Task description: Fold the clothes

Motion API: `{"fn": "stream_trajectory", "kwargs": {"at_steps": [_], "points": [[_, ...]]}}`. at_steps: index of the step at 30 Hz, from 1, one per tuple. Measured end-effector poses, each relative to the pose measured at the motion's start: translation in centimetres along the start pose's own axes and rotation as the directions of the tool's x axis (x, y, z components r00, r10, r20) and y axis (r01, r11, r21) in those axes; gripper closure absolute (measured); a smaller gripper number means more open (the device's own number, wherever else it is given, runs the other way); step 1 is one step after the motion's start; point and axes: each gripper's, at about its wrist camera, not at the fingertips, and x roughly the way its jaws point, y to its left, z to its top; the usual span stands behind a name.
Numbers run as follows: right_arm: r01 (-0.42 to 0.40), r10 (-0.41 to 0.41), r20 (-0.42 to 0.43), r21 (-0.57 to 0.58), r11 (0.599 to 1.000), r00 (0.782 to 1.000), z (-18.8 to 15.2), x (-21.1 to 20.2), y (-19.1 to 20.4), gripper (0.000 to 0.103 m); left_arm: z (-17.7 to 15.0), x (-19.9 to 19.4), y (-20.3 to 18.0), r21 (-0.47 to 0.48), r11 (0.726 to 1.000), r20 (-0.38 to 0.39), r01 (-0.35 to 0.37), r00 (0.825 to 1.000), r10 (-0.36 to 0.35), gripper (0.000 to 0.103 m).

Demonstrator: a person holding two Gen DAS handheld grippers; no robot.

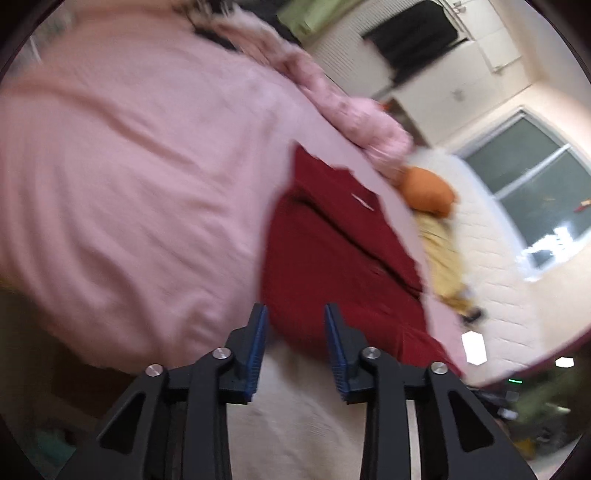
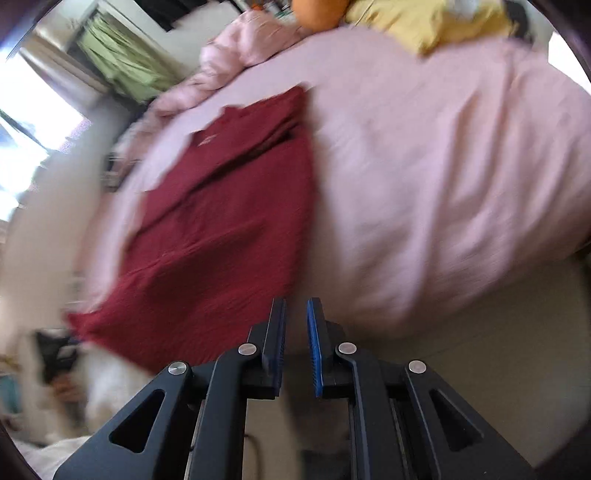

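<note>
Dark red, soft and light, the shirt [image 1: 332, 243] lies partly folded on the pink bed sheet [image 1: 129, 177]; the left gripper [image 1: 295, 332] hangs empty, jaws apart, over its near hem, a good place to pinch. An orange cushion [image 1: 428, 188] sits beyond the shirt.

From the right wrist, the shirt [image 2: 221, 221] lies left of the right gripper [image 2: 296, 325], narrowly parted and empty. Yellow cloth [image 2: 424, 22] lies well beyond; nothing blocks.

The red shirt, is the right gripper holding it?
No, the right gripper is open with nothing between its blue pads, and the red shirt lies flat on the pink bed sheet.
</note>
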Motion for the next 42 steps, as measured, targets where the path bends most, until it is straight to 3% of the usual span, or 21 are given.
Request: {"fn": "stream_trajectory", "kwargs": {"at_steps": [1, 2, 3, 4, 7, 10, 11, 14, 16, 18, 19, 22, 26, 32, 42], "points": [[0.02, -0.019, 0.031, -0.005, 1.0, 0.999, 0.6, -0.9, 0.5, 0.09, 0.7, -0.8, -1.1, 0.036, 0.997, 0.037, -0.075, 0.997, 0.074, 0.055], [0.023, -0.022, 0.073, -0.011, 1.0, 0.997, 1.2, -1.7, 1.4, 0.09, 1.2, -1.0, -2.3, 0.066, 0.992, 0.058, -0.108, 0.993, 0.104, 0.046], [0.014, -0.012, 0.1, -0.016, 1.0, 0.995, 1.9, -2.0, 2.5, 0.086, 1.7, -0.7, -4.5, 0.112, 0.988, 0.069, -0.109, 0.992, 0.102, 0.031], [0.004, -0.001, 0.126, -0.023, 1.0, 0.992, 2.4, -2.2, 3.6, 0.076, 2.2, -0.4, -6.6, 0.158, 0.981, 0.08, -0.11, 0.992, 0.098, 0.023], [-0.059, 0.073, 0.157, -0.09, 0.994, 0.985, 3.0, -1.2, 8.8, 0.066, 1.8, 2.2, -12.2, 0.293, 0.953, 0.039, -0.073, 0.997, 0.064, 0.021], [-0.064, 0.091, 0.154, -0.169, 0.984, 0.984, 2.2, 1.9, 15.2, 0.066, 0.0, 6.4, -16.2, 0.349, 0.933, -0.004, -0.087, 0.996, 0.094, 0.02], [-0.051, 0.08, 0.158, -0.175, 0.983, 0.984, 1.8, 2.8, 16.9, 0.066, -0.7, 7.7, -17.1, 0.363, 0.923, 0.001, -0.126, 0.991, 0.135, 0.02], [0.025, 0.022, 0.235, -0.196, 0.98, 0.972, 0.2, 4.4, 20.7, 0.066, -2.7, 9.3, -19.0, 0.423, 0.862, 0.148, -0.281, 0.959, 0.24, 0.02], [0.126, -0.046, 0.307, -0.245, 0.961, 0.951, -0.9, 4.7, 22.4, 0.066, -3.9, 9.8, -19.8, 0.456, 0.801, 0.258, -0.387, 0.919, 0.297, 0.017], [0.212, -0.098, 0.366, -0.286, 0.935, 0.926, -2.1, 5.7, 23.7, 0.063, -4.8, 11.3, -19.5, 0.478, 0.761, 0.256, -0.439, 0.898, 0.357, 0.017], [0.235, -0.114, 0.374, -0.297, 0.925, 0.92, -2.6, 6.4, 24.0, 0.06, -4.9, 11.9, -19.2, 0.479, 0.764, 0.225, -0.432, 0.902, 0.369, 0.017], [0.21, -0.134, 0.277, -0.264, 0.941, 0.951, -1.8, 8.3, 23.2, 0.059, -4.3, 11.8, -18.5, 0.445, 0.785, 0.229, -0.431, 0.902, 0.365, 0.017], [0.2, -0.13, 0.299, -0.215, 0.956, 0.945, -1.6, 7.6, 22.1, 0.059, -4.2, 11.5, -18.2, 0.426, 0.807, 0.223, -0.409, 0.912, 0.345, 0.017], [0.238, -0.157, 0.313, -0.241, 0.941, 0.937, -2.0, 7.9, 23.7, 0.059, -4.7, 11.8, -18.9, 0.449, 0.791, 0.234, -0.417, 0.909, 0.346, 0.017], [0.231, -0.15, 0.306, -0.246, 0.941, 0.94, -2.3, 8.0, 23.8, 0.058, -4.3, 12.1, -18.5, 0.44, 0.811, 0.188, -0.386, 0.923, 0.337, 0.017]]}}
